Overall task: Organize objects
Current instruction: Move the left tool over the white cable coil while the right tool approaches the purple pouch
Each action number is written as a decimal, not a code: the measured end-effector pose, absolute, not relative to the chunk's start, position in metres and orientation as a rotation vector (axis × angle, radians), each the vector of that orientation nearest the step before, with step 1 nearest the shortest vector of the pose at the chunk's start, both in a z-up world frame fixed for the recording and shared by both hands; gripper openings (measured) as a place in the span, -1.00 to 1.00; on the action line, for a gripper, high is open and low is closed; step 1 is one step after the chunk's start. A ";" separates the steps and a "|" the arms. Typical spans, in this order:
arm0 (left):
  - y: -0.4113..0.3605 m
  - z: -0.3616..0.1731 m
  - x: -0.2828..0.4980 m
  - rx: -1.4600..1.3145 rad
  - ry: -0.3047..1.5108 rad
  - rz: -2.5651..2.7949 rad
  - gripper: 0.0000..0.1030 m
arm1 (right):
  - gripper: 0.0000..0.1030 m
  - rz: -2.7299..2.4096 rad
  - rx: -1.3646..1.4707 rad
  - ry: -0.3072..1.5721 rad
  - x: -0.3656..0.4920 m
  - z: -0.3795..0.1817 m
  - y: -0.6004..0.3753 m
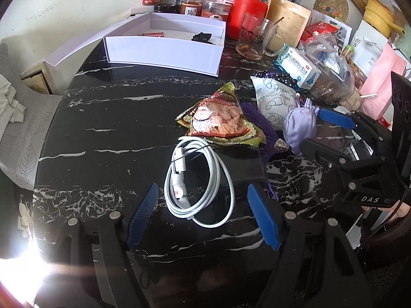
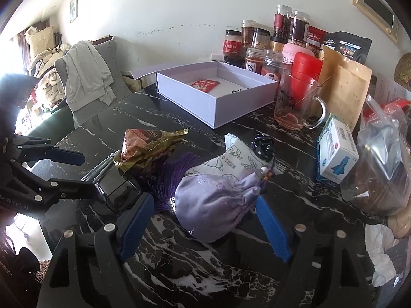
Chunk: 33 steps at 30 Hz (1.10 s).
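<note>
**Two grippers straddling a cable and a pouch on the marble table**

The left gripper (image 1: pixel 203 219) is hovering over the black marble table (image 1: pixel 102 133) with its blue pads spread apart, and the coiled white cable (image 1: pixel 199 182) is lying flat between them, untouched. The coil's long axis is running away from the camera, toward the green snack packet (image 1: pixel 218 120) just beyond it, with the plug ends lying along the coil's left side.

The right gripper (image 2: pixel 205 227) is standing open around the lilac drawstring pouch (image 2: pixel 215 200); its pads are beside the cloth, though whether the right pad is brushing it is hard to tell. The pouch's gathered neck is pointing up and right, toward the white printed sachet (image 2: pixel 231 164), and a purple tassel (image 2: pixel 169 177) is fanning out to its left.

Only the right wrist view is showing the red packet (image 2: pixel 205 85) lying inside the white open box (image 2: pixel 218 107) clearly; only the left wrist view is showing the cable whole.
</note>
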<state>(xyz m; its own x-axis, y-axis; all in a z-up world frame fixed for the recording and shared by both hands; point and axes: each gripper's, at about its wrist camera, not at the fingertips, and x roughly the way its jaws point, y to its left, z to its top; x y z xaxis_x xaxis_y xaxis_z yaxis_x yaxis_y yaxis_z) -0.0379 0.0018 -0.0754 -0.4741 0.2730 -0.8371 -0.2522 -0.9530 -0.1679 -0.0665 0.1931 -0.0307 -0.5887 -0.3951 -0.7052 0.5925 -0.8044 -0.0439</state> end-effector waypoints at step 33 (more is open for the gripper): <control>-0.001 -0.089 -0.043 -1.330 -0.008 2.437 -0.35 | 0.00 -2.285 1.079 0.218 -0.069 -0.046 0.217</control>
<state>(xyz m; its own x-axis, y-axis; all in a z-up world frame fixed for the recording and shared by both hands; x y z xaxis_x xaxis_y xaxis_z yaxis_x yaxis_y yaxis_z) -0.0426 -0.0007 -0.0892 -0.4901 0.3164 -0.8122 -0.3112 -0.9339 -0.1760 -0.0686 0.2174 -0.0462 -0.4927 -0.4456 -0.7475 0.5788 -0.8092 0.1008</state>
